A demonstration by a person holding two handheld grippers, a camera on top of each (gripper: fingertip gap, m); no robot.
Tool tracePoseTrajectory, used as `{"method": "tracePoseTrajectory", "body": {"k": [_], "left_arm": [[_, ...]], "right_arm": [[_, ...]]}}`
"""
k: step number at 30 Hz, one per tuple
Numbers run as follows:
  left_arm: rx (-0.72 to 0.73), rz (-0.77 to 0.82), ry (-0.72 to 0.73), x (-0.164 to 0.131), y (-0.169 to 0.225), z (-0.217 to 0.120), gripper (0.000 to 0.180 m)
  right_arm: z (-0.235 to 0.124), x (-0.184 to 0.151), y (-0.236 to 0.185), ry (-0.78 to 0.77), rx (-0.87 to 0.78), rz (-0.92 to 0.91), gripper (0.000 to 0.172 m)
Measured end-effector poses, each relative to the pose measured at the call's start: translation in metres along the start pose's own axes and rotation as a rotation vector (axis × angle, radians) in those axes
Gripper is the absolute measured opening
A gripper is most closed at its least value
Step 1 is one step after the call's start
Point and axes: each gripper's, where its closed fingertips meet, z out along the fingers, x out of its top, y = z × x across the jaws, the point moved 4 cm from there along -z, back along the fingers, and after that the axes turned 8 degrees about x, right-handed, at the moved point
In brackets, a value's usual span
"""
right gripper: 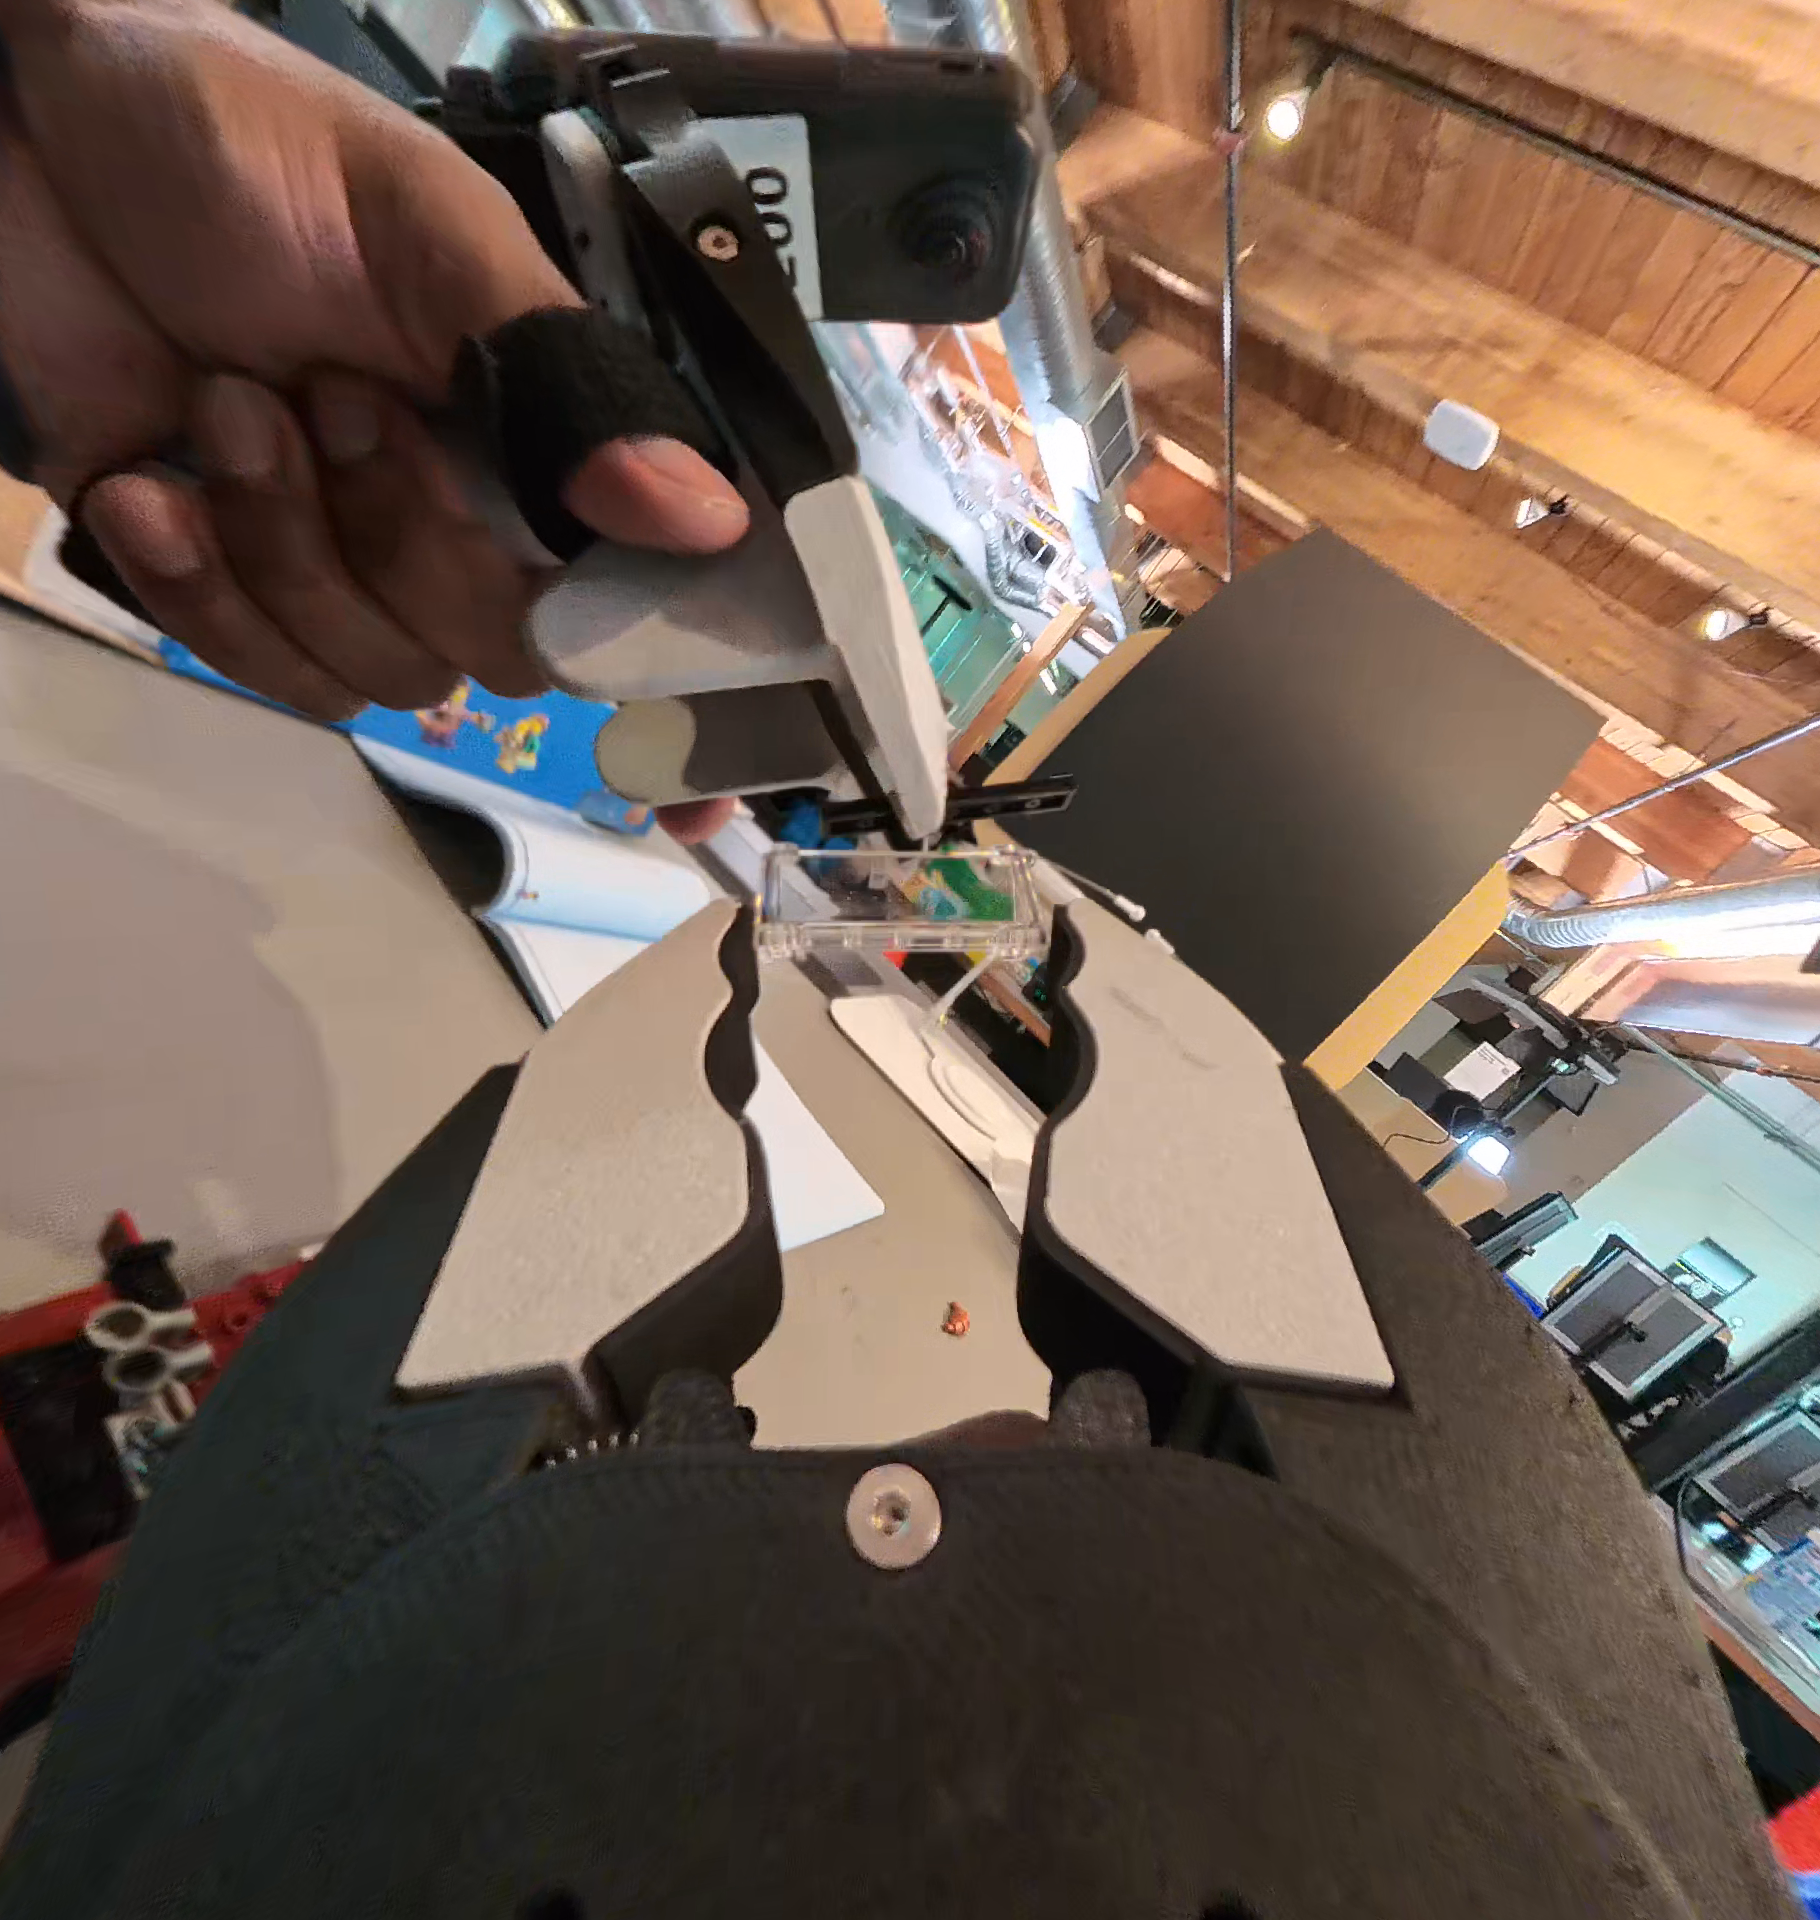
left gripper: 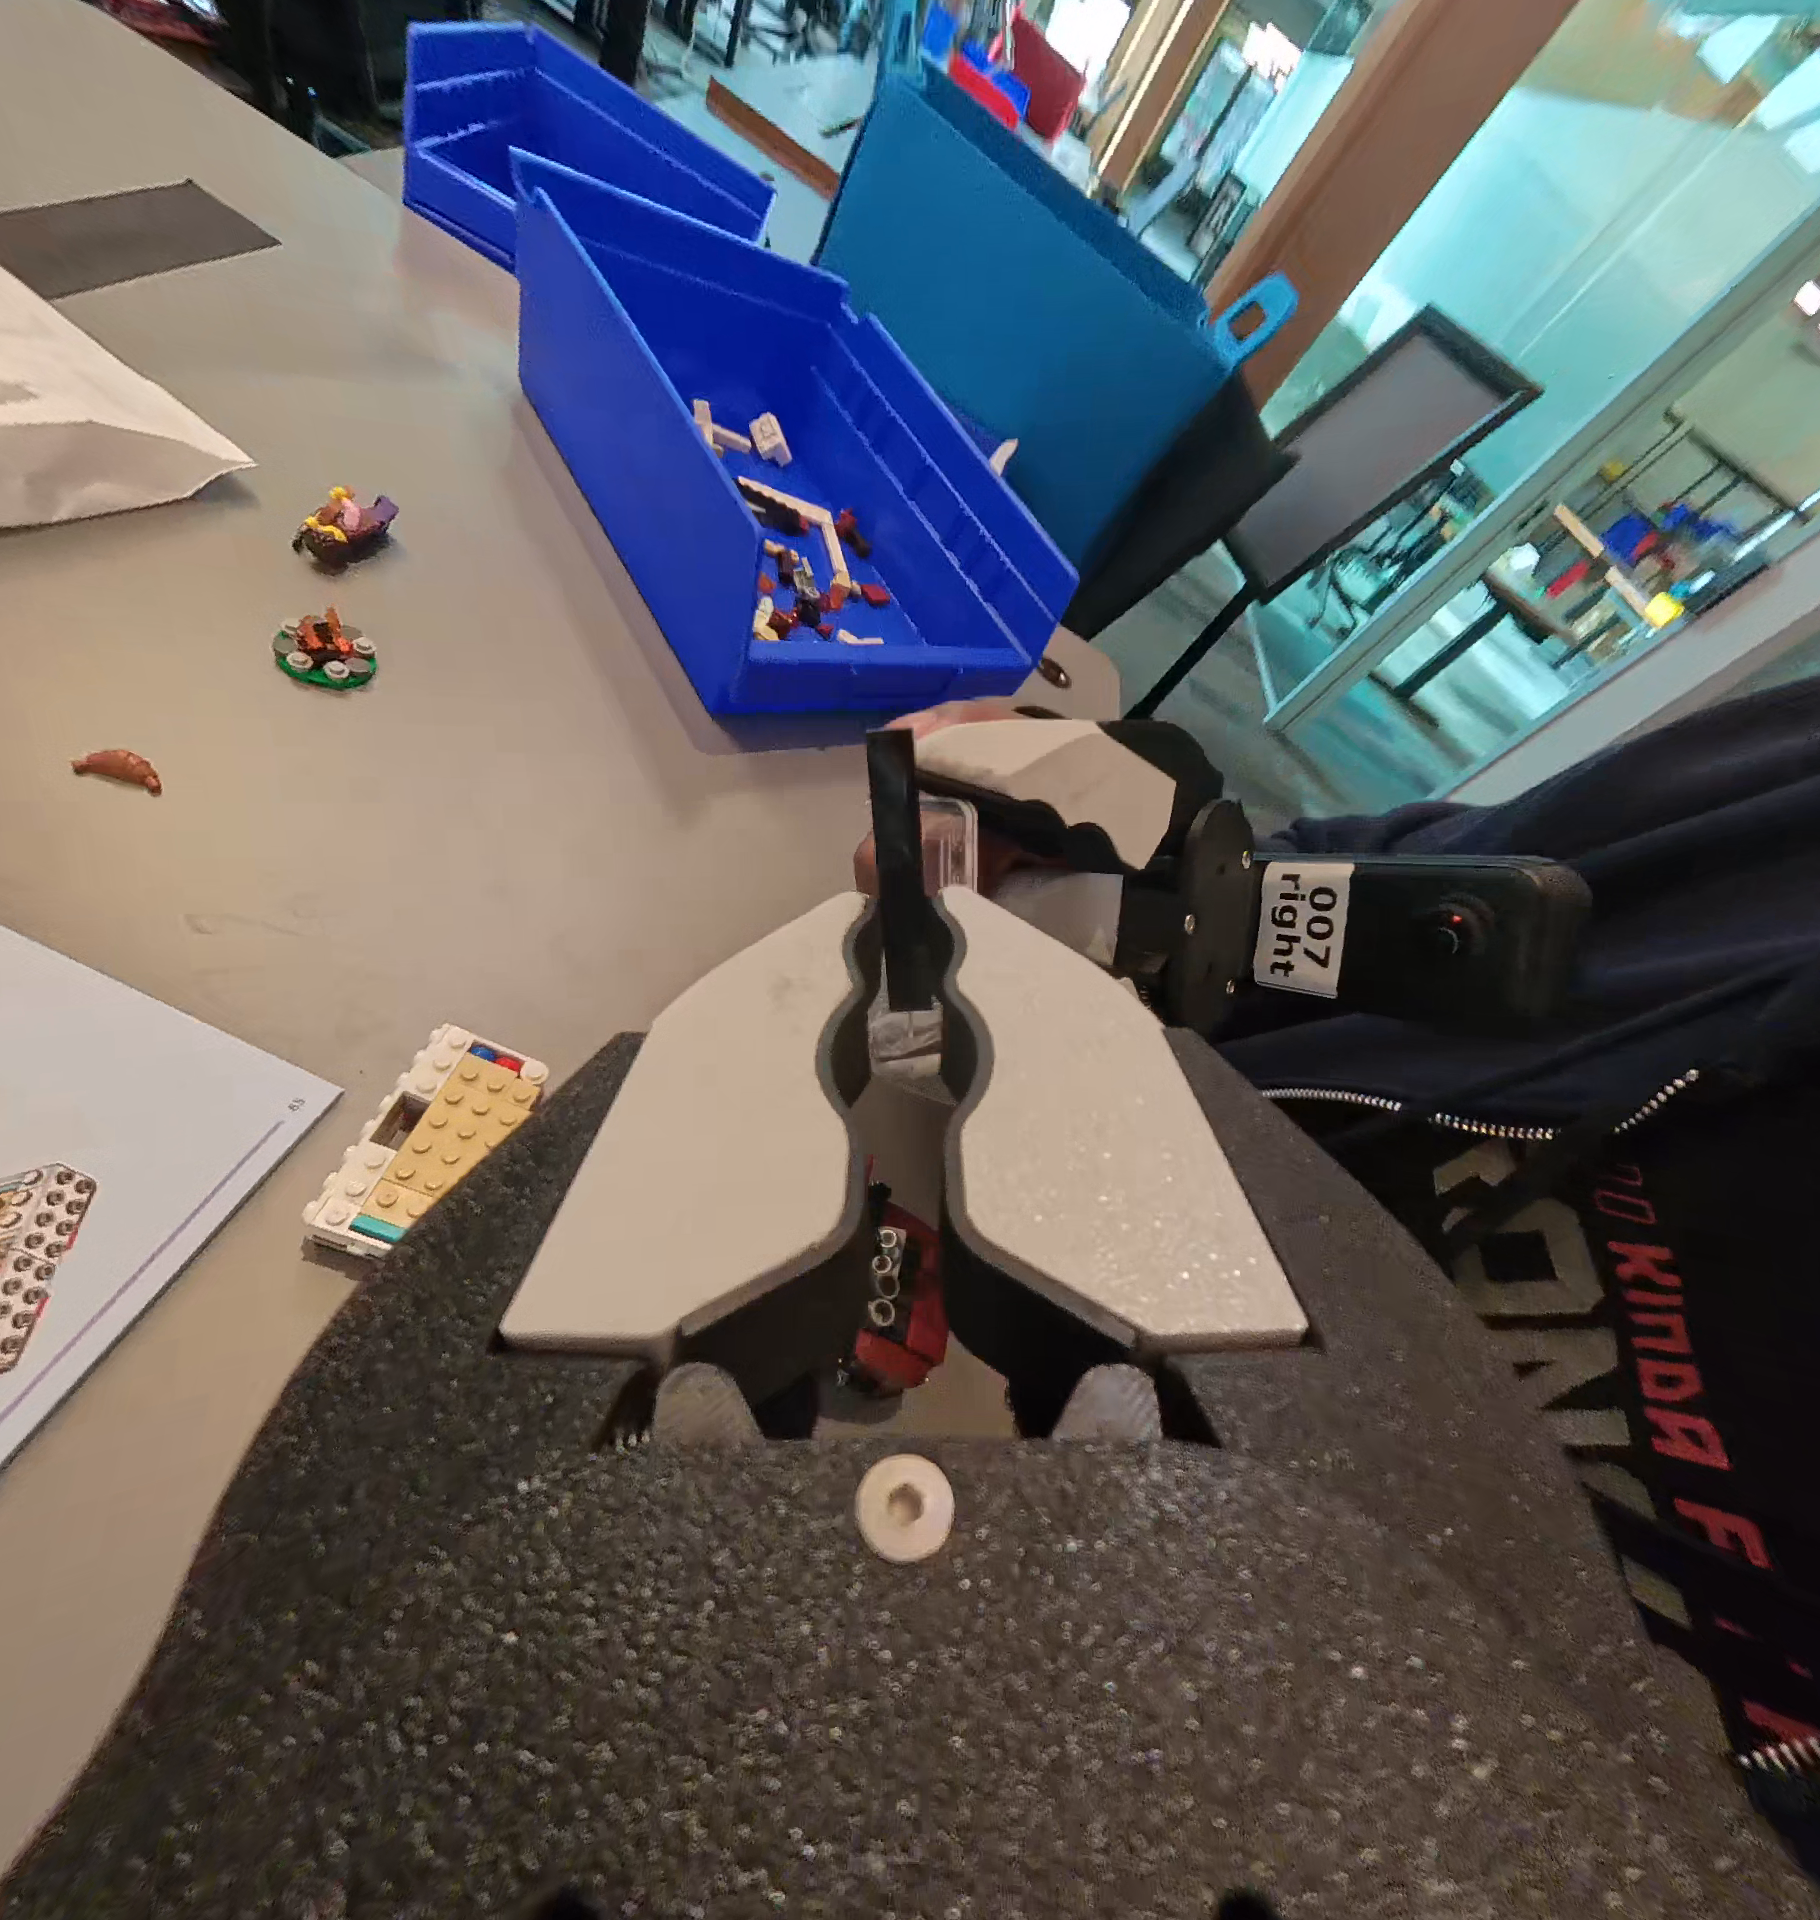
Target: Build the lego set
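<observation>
Left gripper [left gripper: 901,935]: fingers clenched on a thin black strip [left gripper: 893,831], which stands up past the fingertips; the right wrist view shows the same strip [right gripper: 1020,802] crosswise in that gripper [right gripper: 921,821], held by a hand [right gripper: 262,364].

Right gripper [right gripper: 901,935]: fingers set wide, grasping a clear window piece [right gripper: 901,899] by its two short ends, both pads against it. The strip sits just beyond the piece's far edge; contact cannot be told. In the left wrist view the right gripper [left gripper: 989,821] comes in from the right, the clear piece [left gripper: 950,842] just behind the strip.

Desk [left gripper: 532,831], grey, carrying:
- blue bin [left gripper: 677,416] with loose bricks, a second blue bin [left gripper: 490,135] behind it
- tan-and-white brick build [left gripper: 438,1132] just left of the left gripper
- instruction booklet [left gripper: 106,1143] at the left edge
- green round campfire model [left gripper: 324,649]
- small purple-and-brown model [left gripper: 345,520]
- brown piece [left gripper: 116,771]
- white paper bag [left gripper: 54,416]
- red-and-black build [left gripper: 895,1309], seen between the left fingers near their base
</observation>
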Motion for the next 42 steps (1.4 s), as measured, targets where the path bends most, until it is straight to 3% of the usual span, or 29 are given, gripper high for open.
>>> {"method": "tracePoseTrajectory", "body": {"k": [9,17,20,26,30,36,42], "left_arm": [[0.102,0.194,-0.198,0.010,0.046,-0.016,0.008],[0.108,0.237,-0.309,0.011,0.072,-0.020,0.008],[-0.025,0.177,-0.274,0.014,0.081,-0.025,0.008],[-0.350,-0.094,-0.086,0.022,0.074,-0.040,0.008],[-0.394,-0.179,-0.032,0.021,0.064,-0.043,0.008],[-0.361,-0.170,-0.053,0.021,0.063,-0.037,0.008],[-0.097,-0.004,-0.201,0.010,0.064,-0.021,0.008]], "right_arm": [[-0.025,0.034,-0.001,0.122,-0.140,0.083,0.053],[-0.038,0.050,-0.009,0.181,-0.193,0.121,0.053],[-0.042,0.054,-0.011,0.207,-0.191,0.158,0.053],[-0.040,0.057,-0.011,0.209,-0.171,0.181,0.053],[-0.039,0.058,-0.012,0.213,-0.164,0.185,0.053],[-0.038,0.057,-0.012,0.216,-0.161,0.194,0.053],[-0.040,0.052,-0.011,0.203,-0.185,0.190,0.053]]}}
